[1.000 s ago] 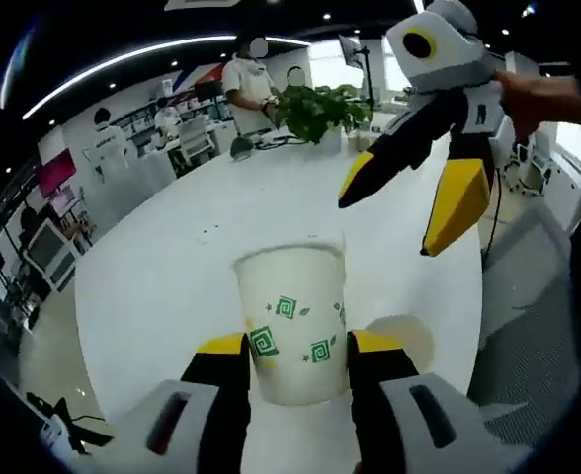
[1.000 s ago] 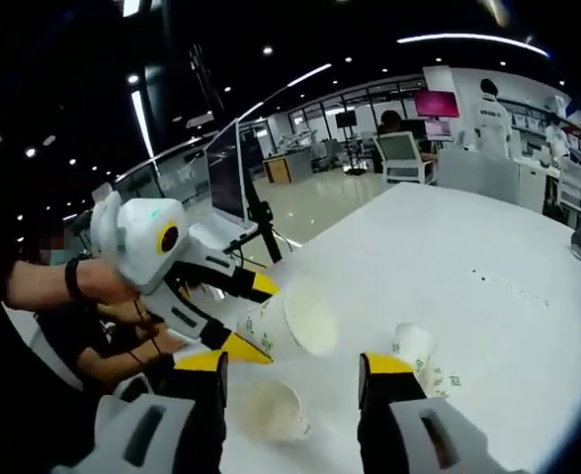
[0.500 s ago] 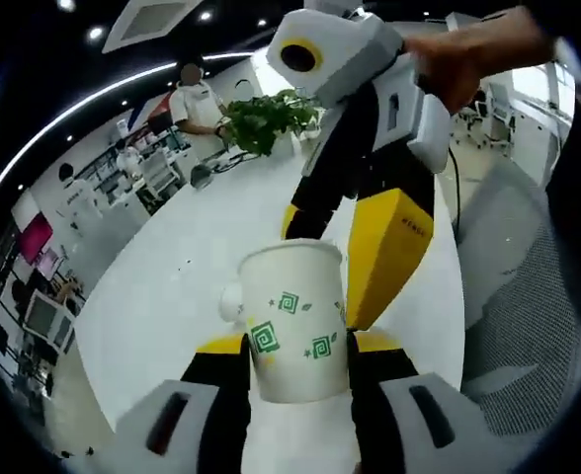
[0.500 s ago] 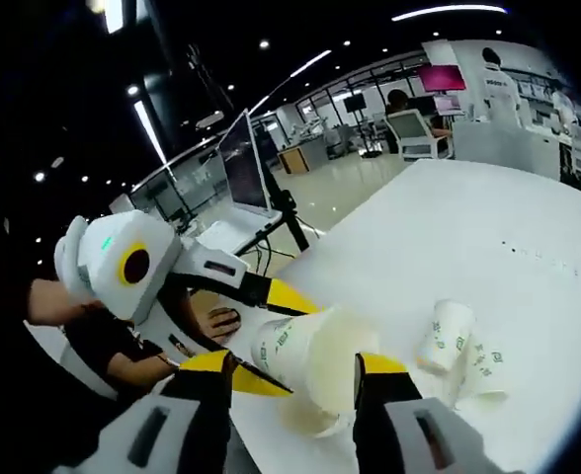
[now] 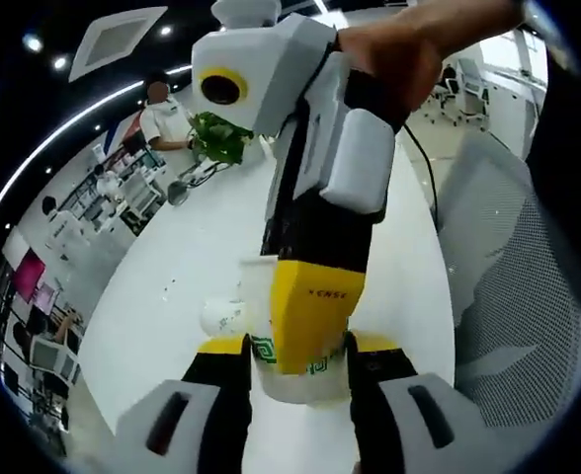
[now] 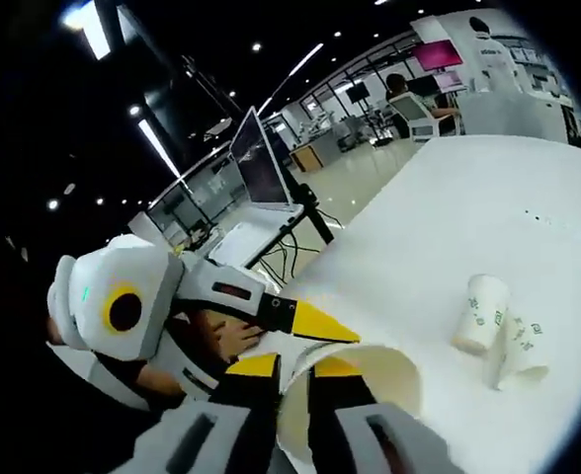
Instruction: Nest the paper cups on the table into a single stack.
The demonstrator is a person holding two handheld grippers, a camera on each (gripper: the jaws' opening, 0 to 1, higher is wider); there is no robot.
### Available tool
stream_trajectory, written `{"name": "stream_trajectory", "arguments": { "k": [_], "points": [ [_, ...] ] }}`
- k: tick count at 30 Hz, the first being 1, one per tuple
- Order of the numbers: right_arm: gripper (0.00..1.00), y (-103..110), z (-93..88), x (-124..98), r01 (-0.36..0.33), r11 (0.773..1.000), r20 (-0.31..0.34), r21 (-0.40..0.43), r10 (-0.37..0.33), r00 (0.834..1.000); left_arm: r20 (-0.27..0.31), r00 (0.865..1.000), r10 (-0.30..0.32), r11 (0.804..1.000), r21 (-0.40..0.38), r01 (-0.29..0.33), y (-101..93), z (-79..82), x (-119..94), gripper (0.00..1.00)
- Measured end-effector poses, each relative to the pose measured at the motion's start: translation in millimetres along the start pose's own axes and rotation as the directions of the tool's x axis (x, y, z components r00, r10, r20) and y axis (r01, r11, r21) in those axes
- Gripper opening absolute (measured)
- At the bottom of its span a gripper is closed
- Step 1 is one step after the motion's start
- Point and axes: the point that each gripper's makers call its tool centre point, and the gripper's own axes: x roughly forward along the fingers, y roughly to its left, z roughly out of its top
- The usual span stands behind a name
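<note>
White bench (image 6: 488, 207), two loose cups (image 6: 498, 326) lying; left tool (image 5: 298, 348) clamps cup (image 5: 256, 296), right tool (image 6: 292, 367) pinches its rim.

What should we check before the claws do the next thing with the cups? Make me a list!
1. Left claw holds the white paper cup with green squiggles by its sides: ok.
2. Right claw has that cup's rim between its jaws, which stand close together: ok.
3. The held cup's mouth is open and looks empty inside: ok.
4. The other two white paper cups are standing ready: not ok. They lie tipped over side by side on the white table.
5. All cups are in one stack: not ok.
6. The rim is unsquashed under the right claw: cannot tell.
</note>
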Motion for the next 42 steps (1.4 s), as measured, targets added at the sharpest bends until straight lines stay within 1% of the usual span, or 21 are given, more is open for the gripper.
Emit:
{"name": "stream_trajectory", "arguments": {
  "k": [2,3,5,6,10,12,16,19,22,23,24,25,29,31,32,34,37,40,42],
  "points": [
    [0.0,-1.8,-3.5,0.1,0.011,1.0,-0.016,-0.011,-0.011,1.0,0.003,1.0,0.001,1.0,-0.019,-0.001,-1.1,-0.7,-1.3,0.41],
    [0.0,-3.8,-4.8,-0.2,0.023,1.0,-0.021,-0.017,-0.023,1.0,0.001,1.0,0.003,1.0,-0.025,-0.003,-0.9,-1.9,-1.9,0.43],
    [0.0,-6.0,-5.4,-0.3,0.024,0.999,-0.025,-0.021,-0.025,0.999,-0.002,1.0,0.008,0.999,-0.034,-0.009,0.3,-5.0,-3.0,0.43],
    [0.0,-4.0,-6.1,-0.1,0.028,0.999,-0.027,-0.03,-0.029,0.999,-0.001,1.0,0.019,0.998,-0.057,-0.019,2.9,-8.6,-5.1,0.44],
    [0.0,-7.3,-6.2,1.2,0.044,0.997,-0.039,-0.061,-0.047,0.998,0.004,0.999,0.041,0.991,-0.126,-0.04,7.1,-16.3,-10.6,0.48],
    [0.0,-10.8,-7.4,3.7,0.055,0.996,-0.053,-0.071,-0.059,0.997,0.002,0.999,0.048,0.987,-0.153,-0.047,7.9,-20.9,-13.1,0.5],
    [0.0,-8.2,-10.7,5.6,0.052,0.994,-0.073,-0.096,-0.059,0.996,0.002,0.998,0.057,0.98,-0.191,-0.056,7.7,-25.2,-18.6,0.53],
    [0.0,-8.3,-11.8,7.9,0.054,0.993,-0.083,-0.106,-0.063,0.995,0.01,0.998,0.058,0.967,-0.251,-0.054,7.1,-28.7,-22.7,0.57],
    [0.0,-8.9,-12.1,8.8,0.055,0.992,-0.09,-0.111,-0.065,0.994,0.019,0.997,0.069,0.956,-0.286,-0.061,7.8,-29.7,-25.9,0.59],
    [0.0,-7.7,-13.3,8.5,0.056,0.992,-0.094,-0.117,-0.067,0.993,0.028,0.997,0.067,0.946,-0.32,-0.055,8.3,-31.8,-26.7,0.6],
    [0.0,-7.2,-14.4,8.4,0.057,0.991,-0.099,-0.121,-0.069,0.993,0.031,0.997,0.069,0.941,-0.334,-0.055,10.9,-34.9,-27.1,0.61],
    [0.0,-7.1,-15.3,8.4,0.058,0.99,-0.103,-0.126,-0.072,0.992,0.032,0.997,0.07,0.939,-0.339,-0.055,12.8,-37.4,-27.5,0.61],
    [0.0,-8.4,-20.8,8.3,0.062,0.987,-0.135,-0.152,-0.082,0.987,0.033,0.997,0.072,0.928,-0.368,-0.055,10.0,-41.2,-27.3,0.62],
    [0.0,-7.8,-23.6,8.8,0.063,0.983,-0.152,-0.17,-0.089,0.984,0.03,0.997,0.069,0.924,-0.379,-0.053,12.9,-48.6,-27.3,0.62],
    [0.0,-6.5,-25.4,8.9,0.062,0.982,-0.16,-0.179,-0.091,0.983,0.028,0.997,0.069,0.922,-0.384,-0.053,10.9,-46.7,-27.4,0.62],
    [0.0,-10.7,-29.0,9.4,0.061,0.976,-0.19,-0.21,-0.101,0.976,0.025,0.997,0.067,0.921,-0.387,-0.052,9.1,-46.7,-27.6,0.63],
    [0.0,-11.6,-39.8,11.1,0.061,0.963,-0.242,-0.262,-0.127,0.962,0.023,0.998,0.064,0.919,-0.392,-0.05,7.4,-48.7,-26.2,0.63],
    [0.0,-12.8,-42.5,15.9,0.055,0.958,-0.261,-0.283,-0.132,0.956,0.021,0.998,0.064,0.918,-0.393,-0.05,5.5,-48.8,-26.6,0.63],
    [0.0,-9.7,-46.8,17.9,0.052,0.95,-0.279,-0.308,-0.142,0.95,0.021,0.998,0.067,0.916,-0.398,-0.053,5.6,-50.3,-26.8,0.63]
  ]
}}
